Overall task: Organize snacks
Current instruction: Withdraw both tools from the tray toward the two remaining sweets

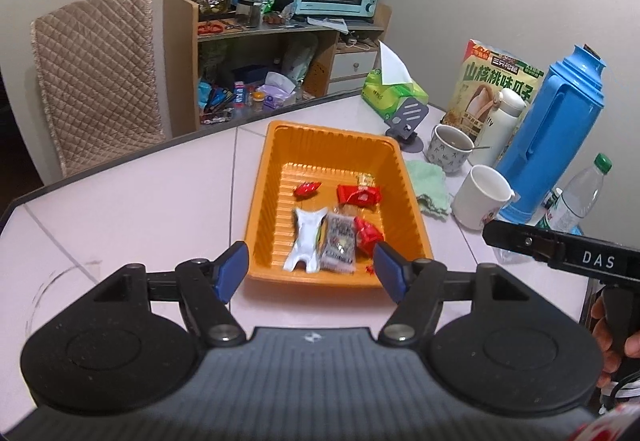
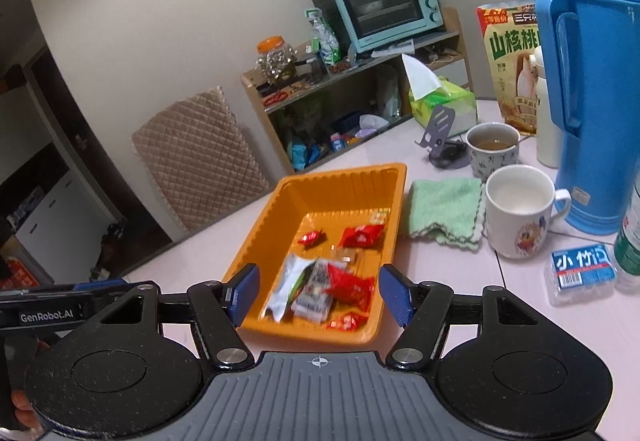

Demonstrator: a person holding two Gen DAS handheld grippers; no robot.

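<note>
An orange tray sits on the white table and holds several wrapped snacks: red packets, a white packet and a grey packet. My left gripper is open and empty, just in front of the tray's near edge. My right gripper is open and empty, held over the tray's near end. The right gripper's body shows at the right of the left wrist view.
Right of the tray lie a green cloth, a white mug, a cup of tea, a blue thermos, a seed bag, a tissue pack, a phone stand, a water bottle and a small blue pack. A quilted chair and shelf stand behind.
</note>
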